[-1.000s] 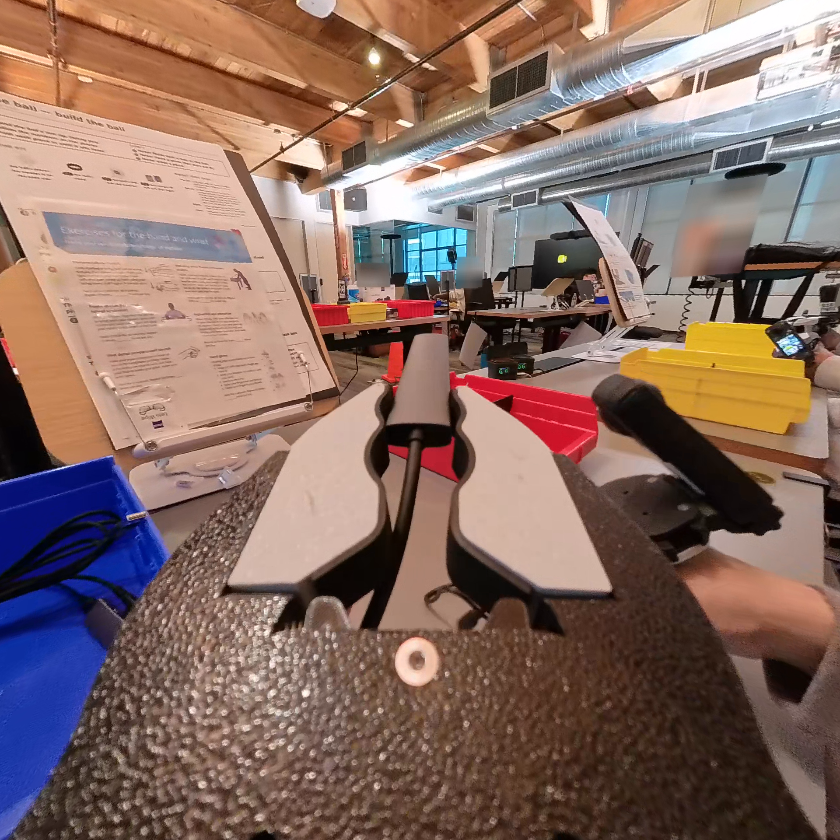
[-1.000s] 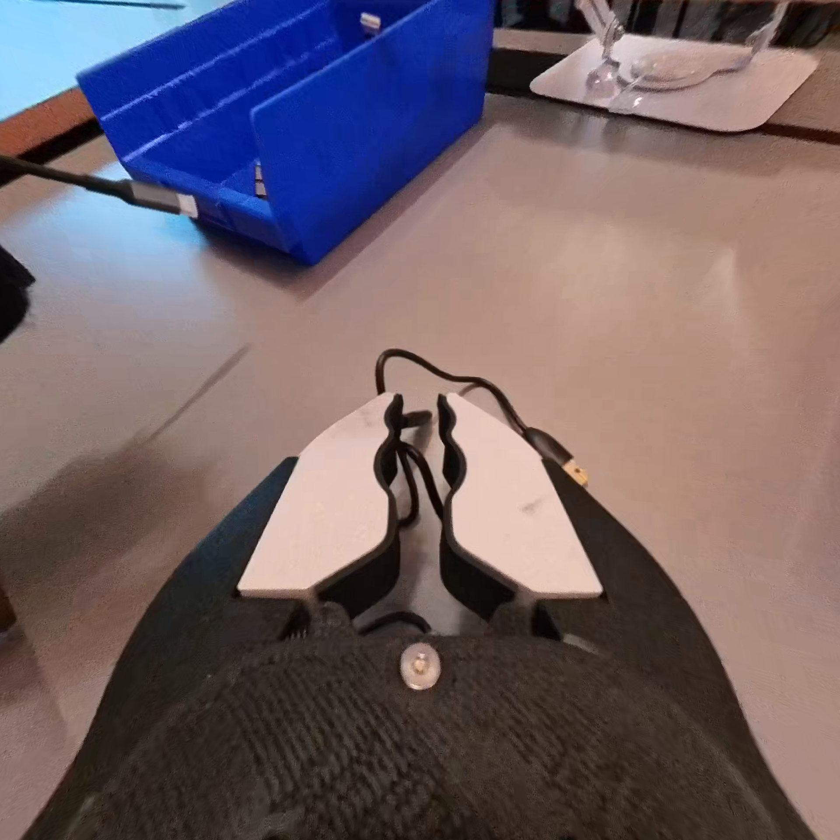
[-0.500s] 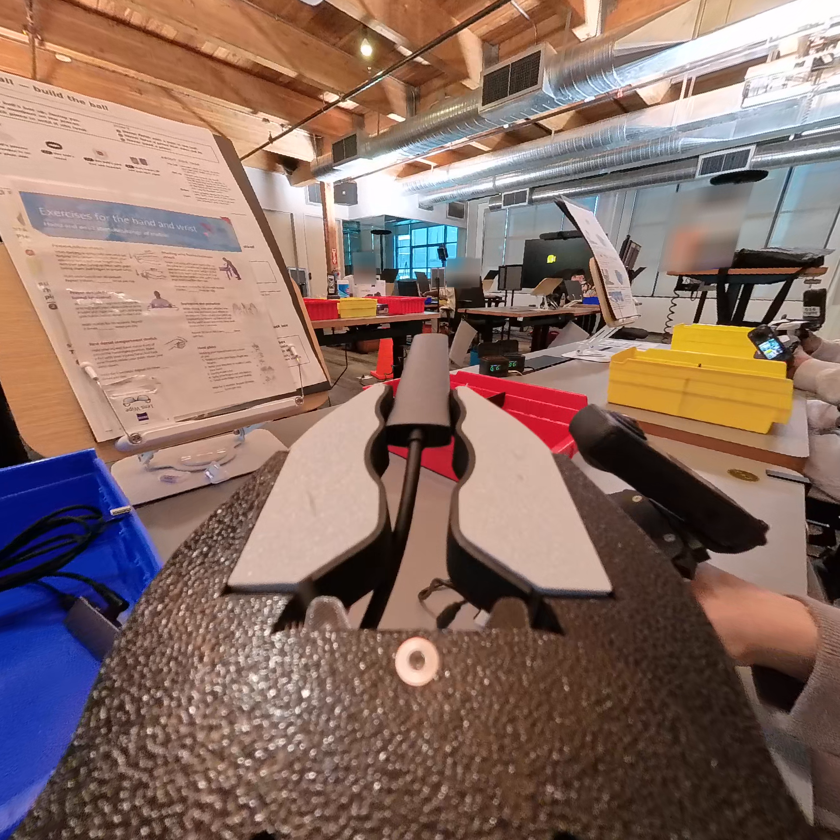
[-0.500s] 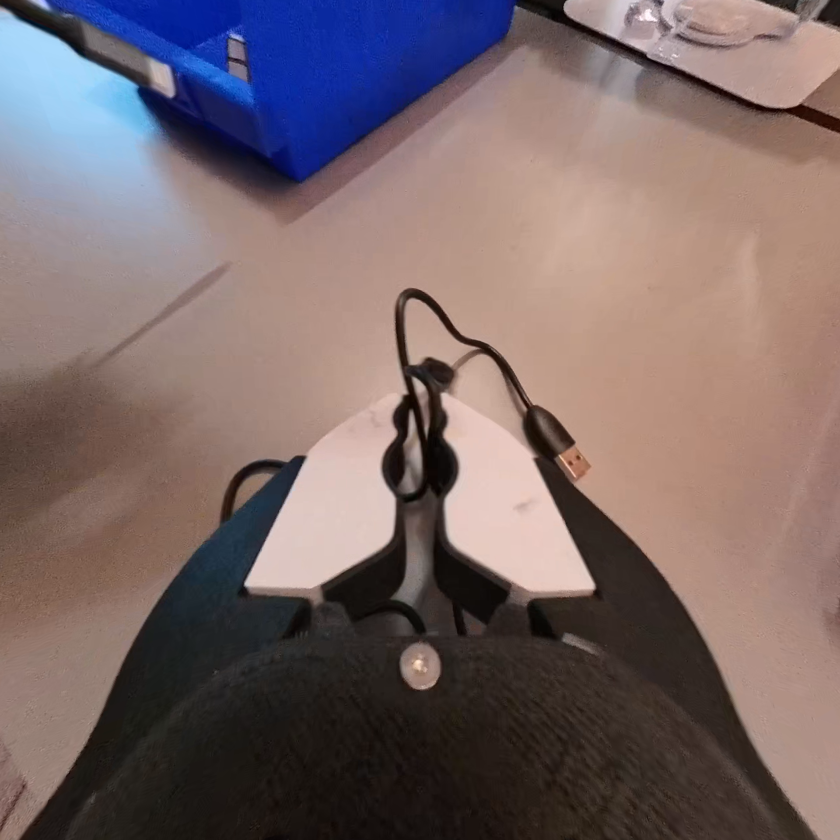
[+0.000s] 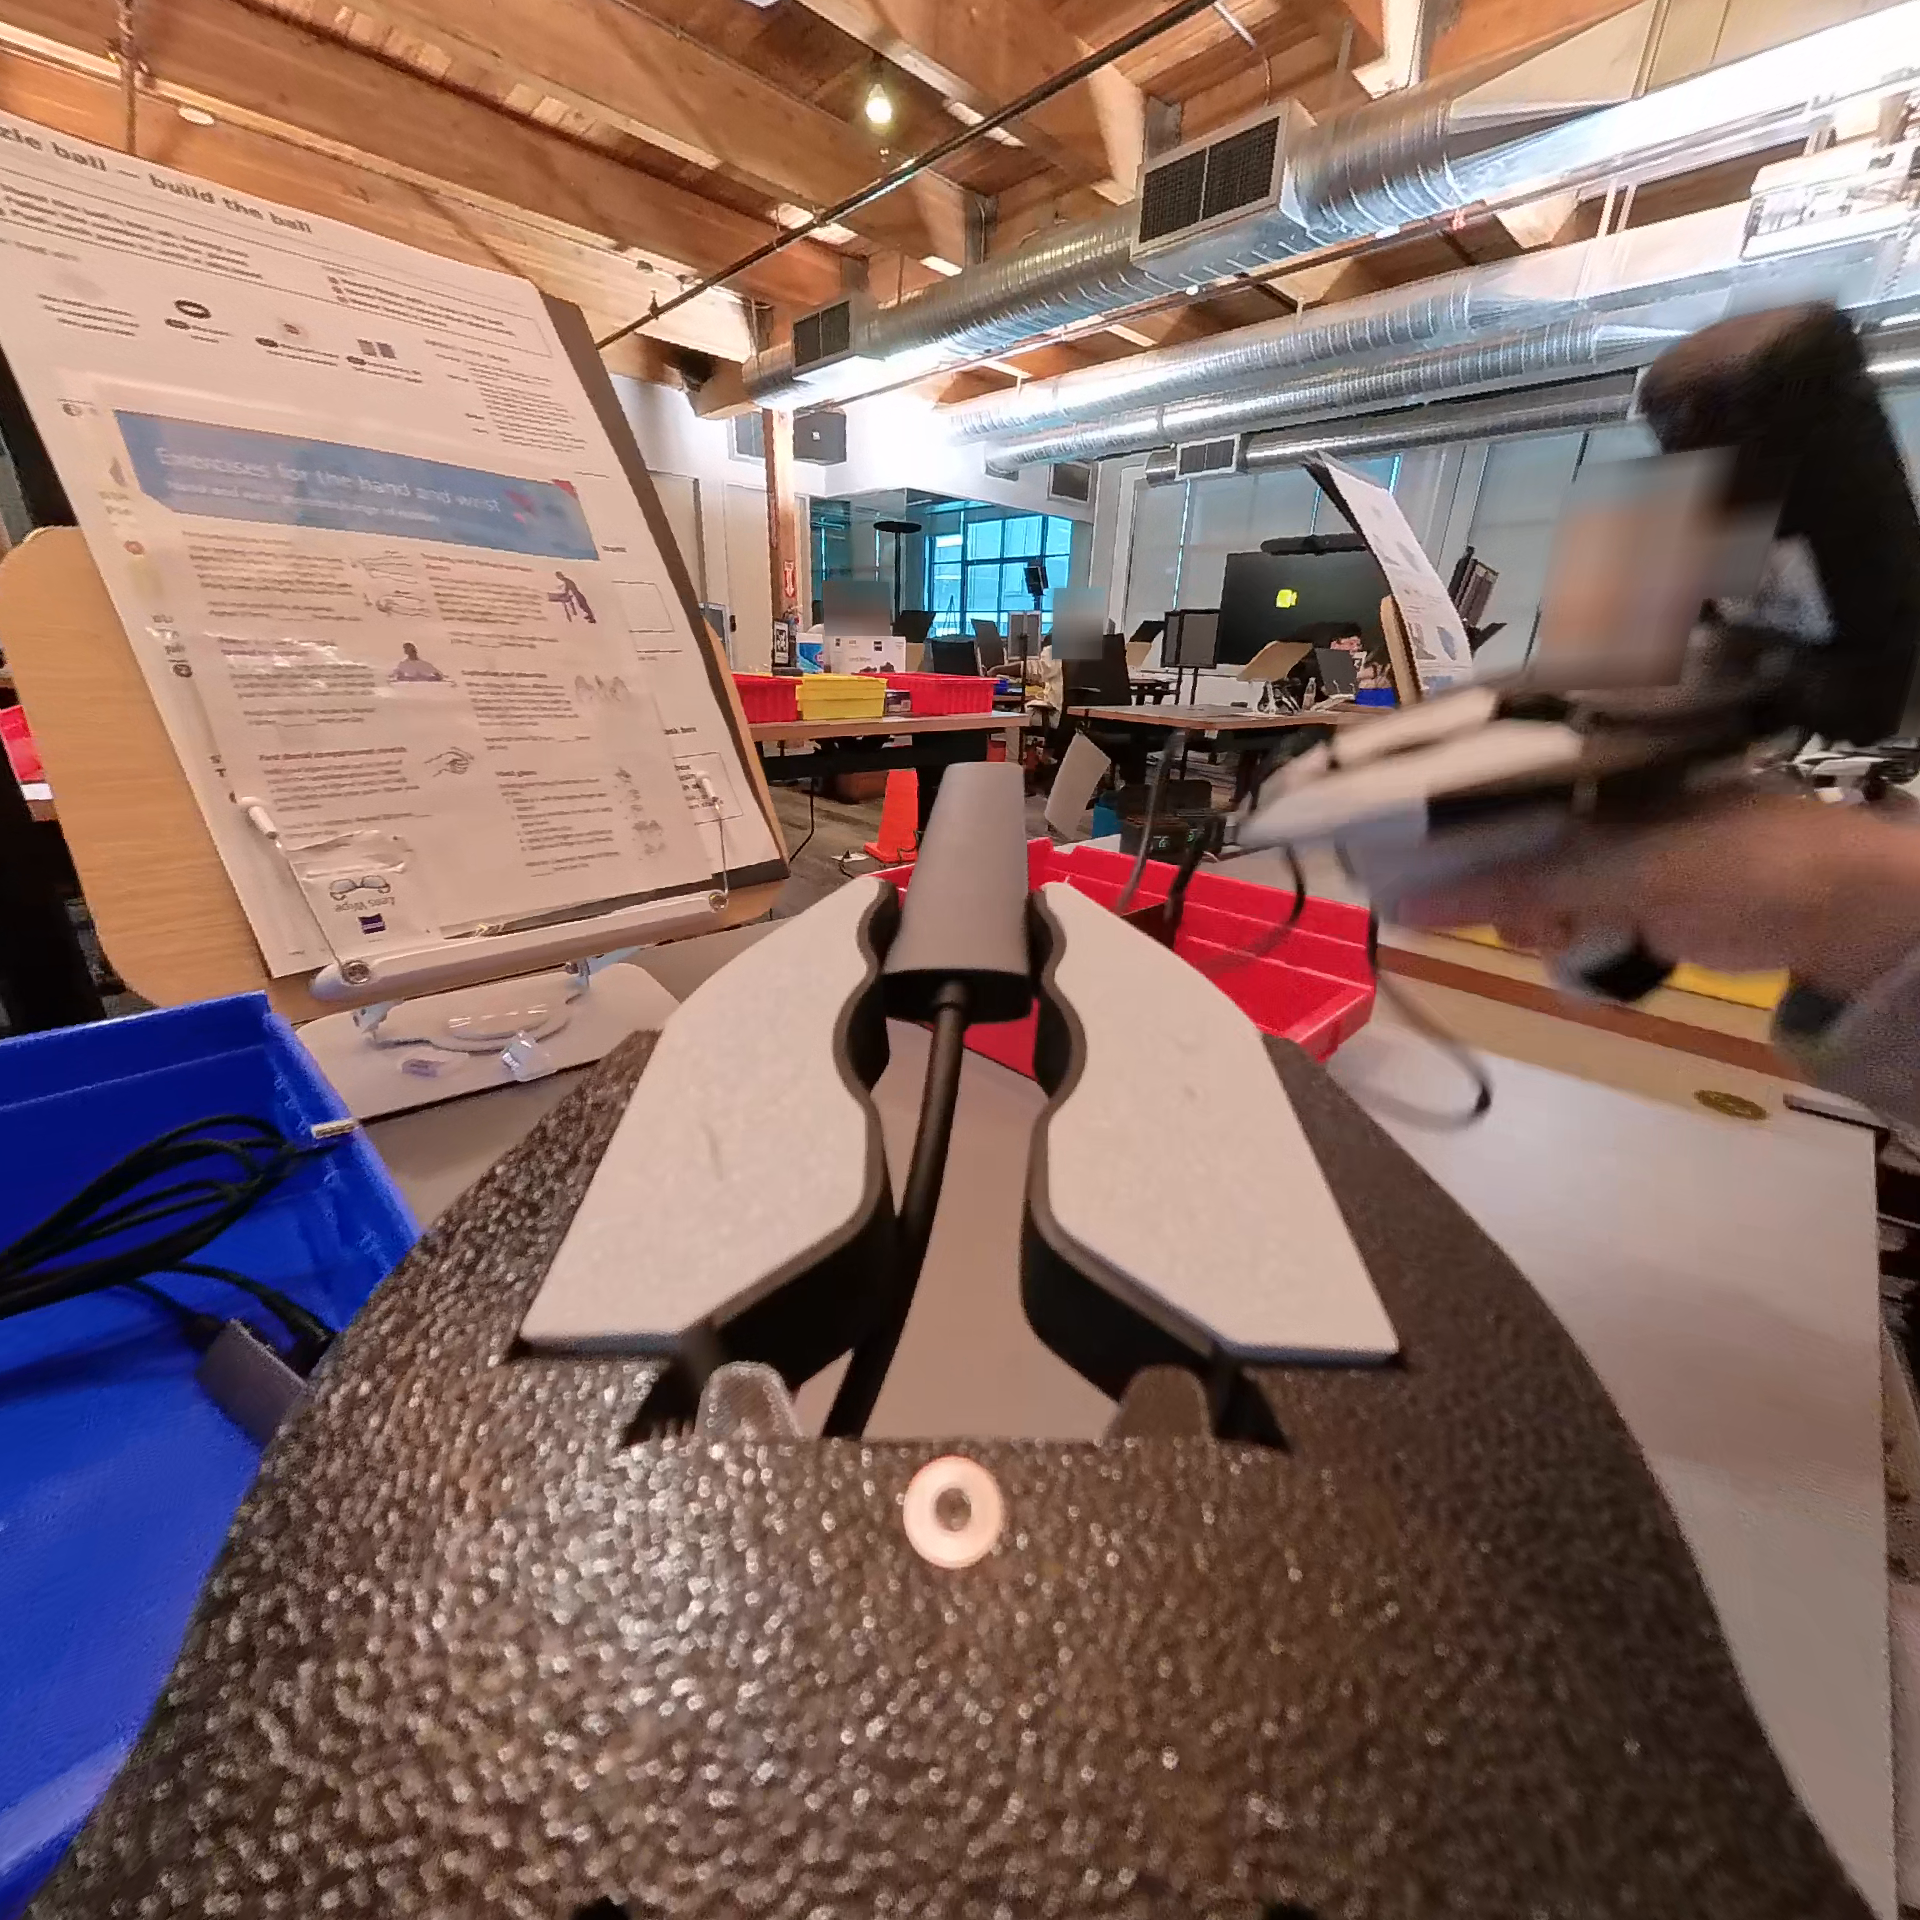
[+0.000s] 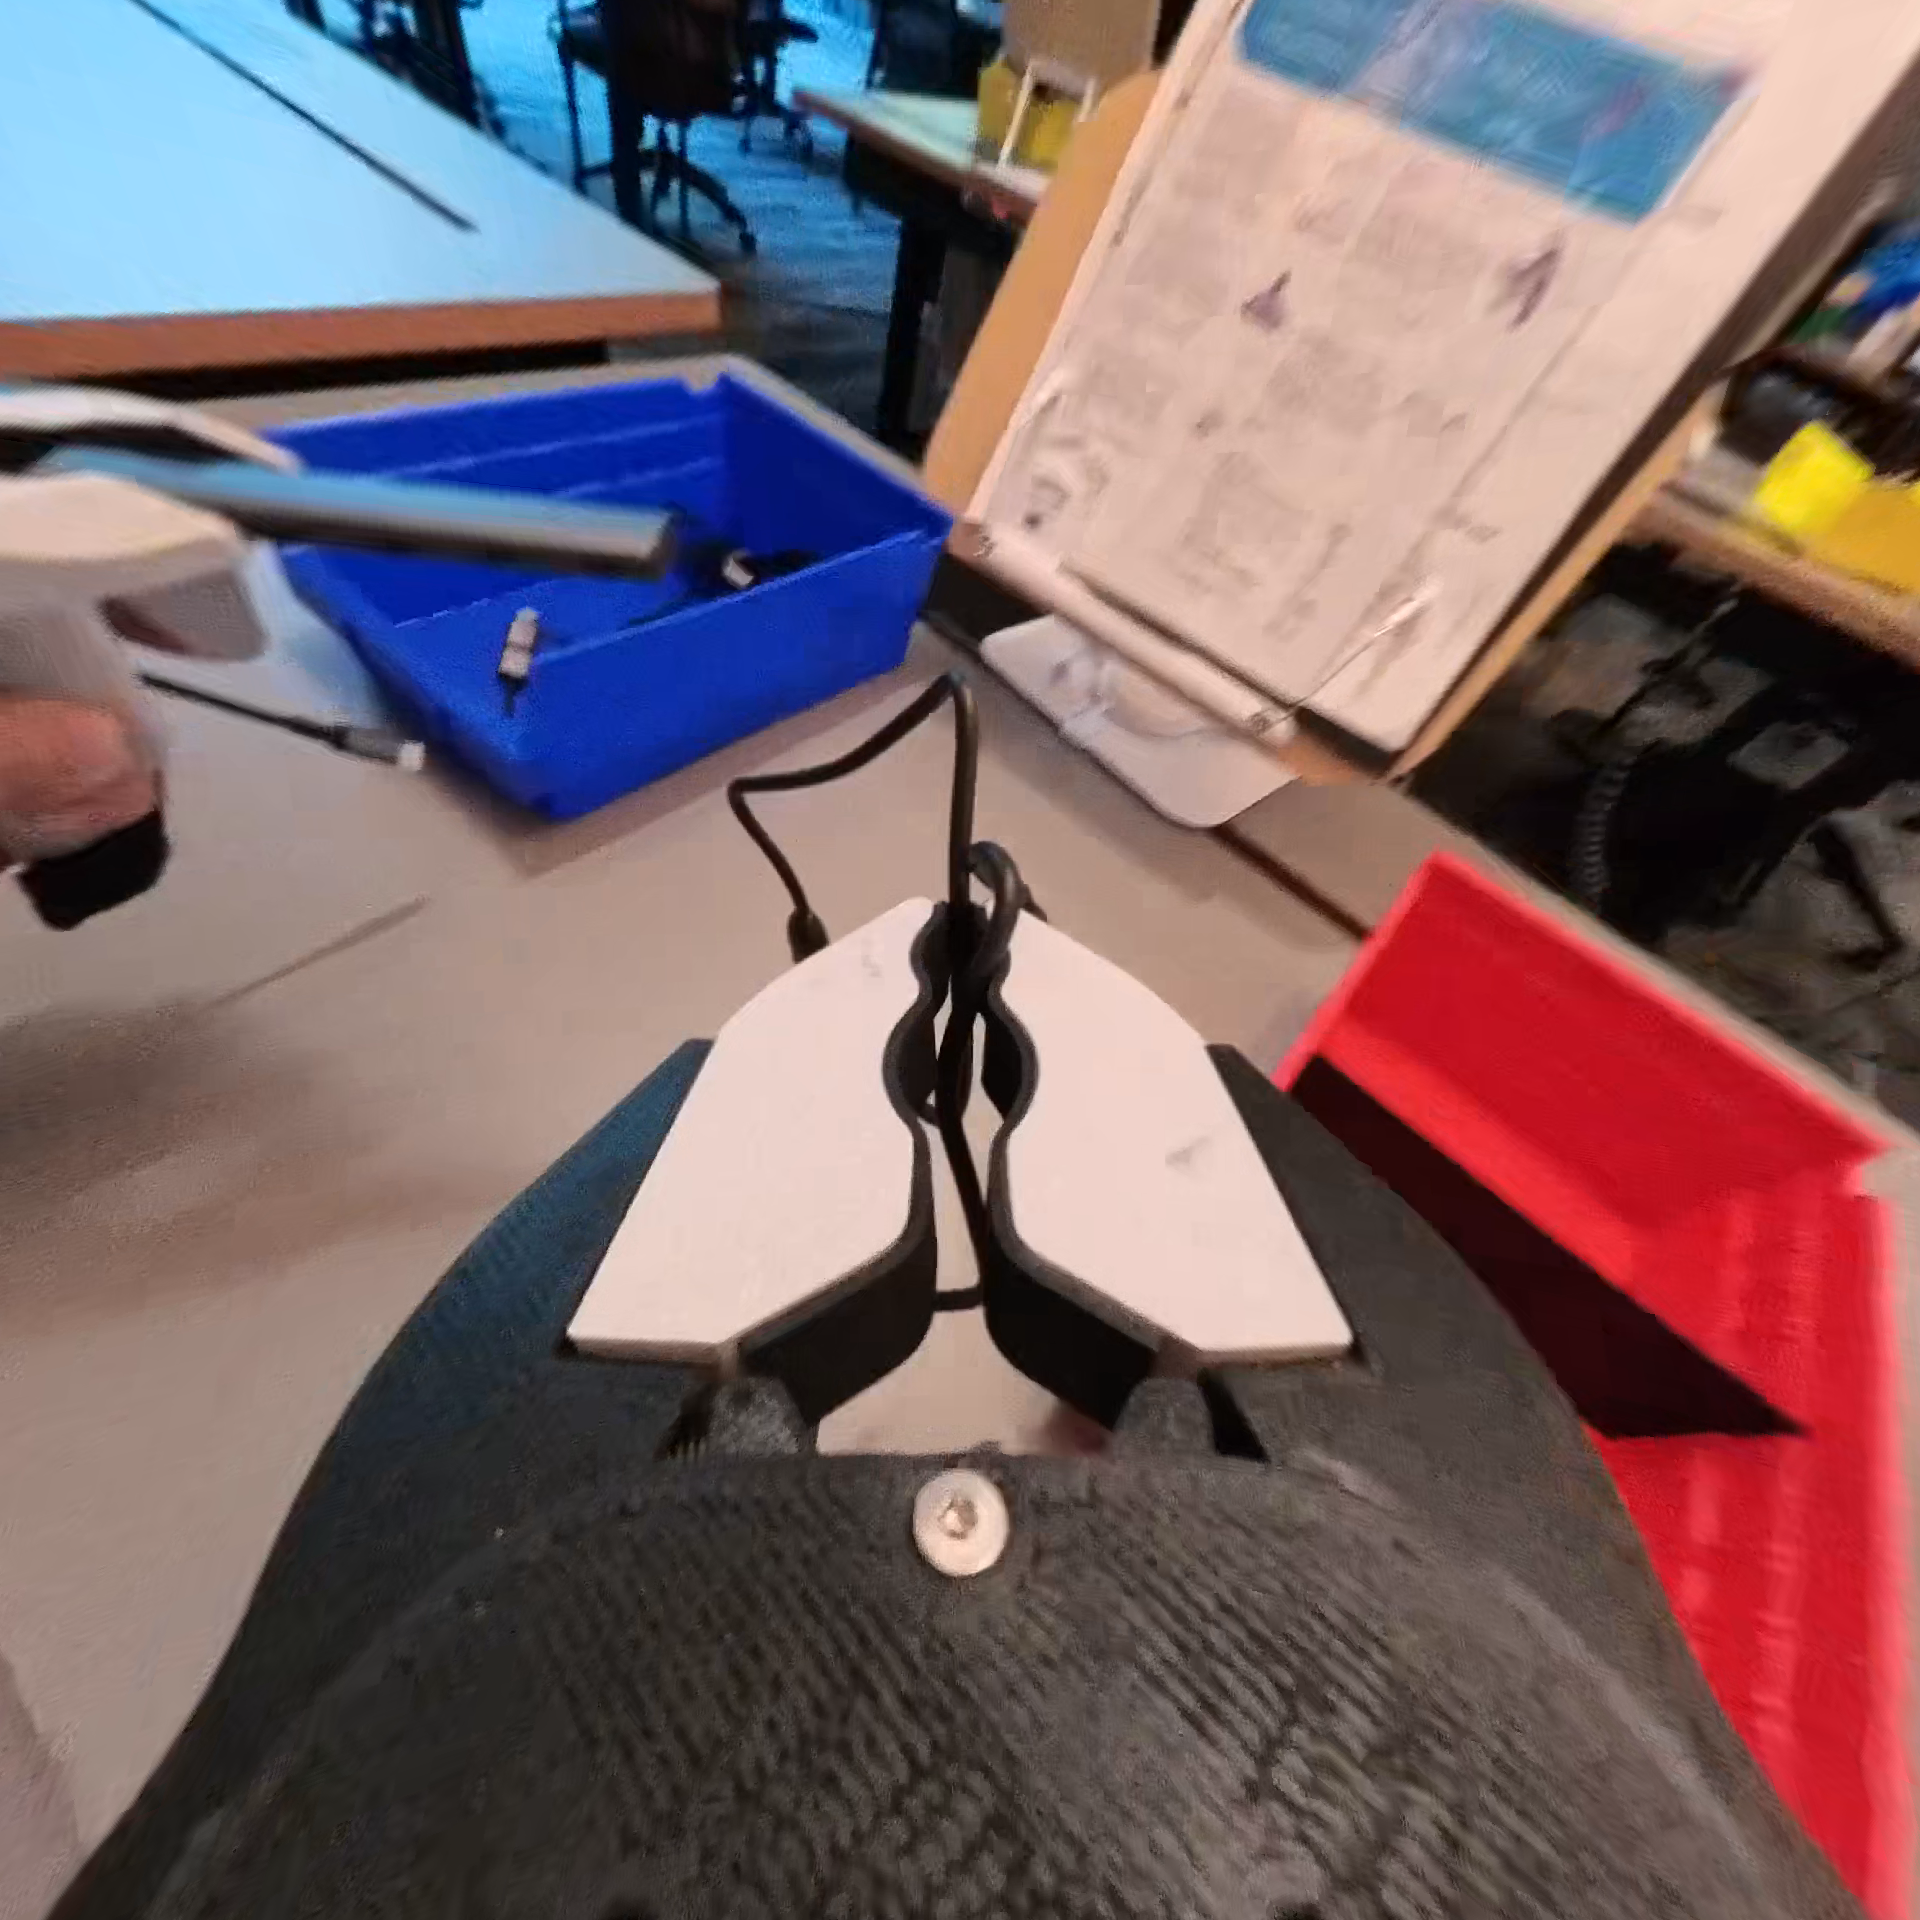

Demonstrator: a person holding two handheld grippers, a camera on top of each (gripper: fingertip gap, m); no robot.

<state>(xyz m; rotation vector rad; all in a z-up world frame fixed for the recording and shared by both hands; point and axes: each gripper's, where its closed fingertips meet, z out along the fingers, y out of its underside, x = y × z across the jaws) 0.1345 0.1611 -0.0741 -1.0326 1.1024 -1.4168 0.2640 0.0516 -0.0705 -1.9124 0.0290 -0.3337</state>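
Note:
My left gripper (image 5: 961,909) is shut on a long grey adapter bar (image 5: 971,831), held level above the table; the bar's black lead runs back between the fingers. In the right wrist view the bar (image 6: 468,525) sticks out of the left gripper (image 6: 104,499) at the far left, and its lead's silver plug (image 6: 384,750) hangs near the table. My right gripper (image 6: 961,925) is shut on a thin black cable (image 6: 961,790), lifted off the table, with loops and one plug (image 6: 805,935) dangling. In the left wrist view it (image 5: 1299,790) is blurred, right of the bar's tip.
A blue bin (image 6: 623,623) with cables and small plugs stands left of the grey table (image 6: 312,1039). A red bin (image 6: 1662,1247) is at the right. A paper sheet on a wooden stand (image 6: 1403,416) is behind. Yellow bins (image 5: 1725,982) lie farther right. The gap from one gripper's tips to the other's is roughly 20 cm.
My right gripper shut on the thin black cable on the table, lifted it and swung up toward the left gripper. The left gripper kept its hold on the adapter bar.

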